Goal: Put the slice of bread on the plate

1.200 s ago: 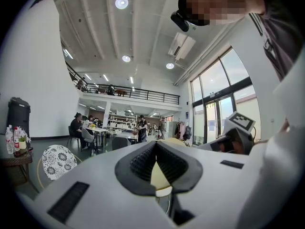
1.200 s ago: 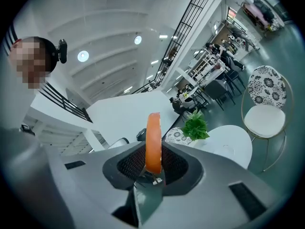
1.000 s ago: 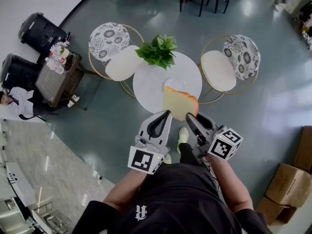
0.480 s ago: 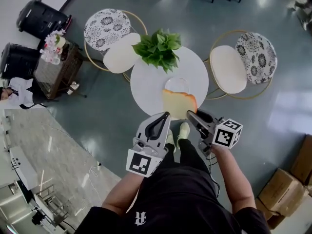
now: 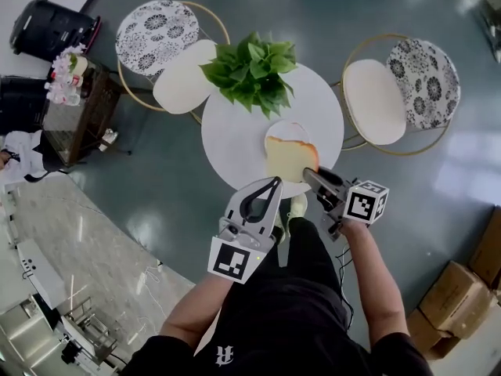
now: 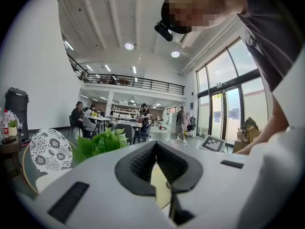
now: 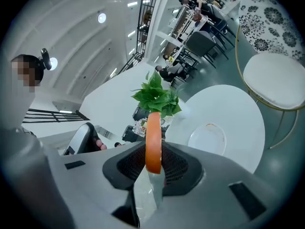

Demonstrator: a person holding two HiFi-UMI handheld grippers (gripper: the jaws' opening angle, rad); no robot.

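Observation:
A slice of bread (image 5: pixel 286 159) with an orange crust is pinched at its near edge by my right gripper (image 5: pixel 311 172), which is shut on it. The slice hangs over the near part of the round white table (image 5: pixel 235 135) and covers part of the small clear plate (image 5: pixel 286 128). In the right gripper view the crust (image 7: pixel 153 142) stands upright between the jaws, with the plate (image 7: pixel 206 139) beyond and to the right. My left gripper (image 5: pixel 273 181) is shut and holds nothing, just left of the bread at the table's near edge.
A green potted plant (image 5: pixel 250 69) stands on the table's far side. Two chairs with white seats (image 5: pixel 182 84) (image 5: pixel 376 100) flank the table. A side table with flowers (image 5: pixel 74 104), black bins (image 5: pixel 51 26) and cardboard boxes (image 5: pixel 477 288) stand further off.
Both grippers have sunk lower and closer to the table. The bread stays in the right gripper and now hangs nearer the plate.

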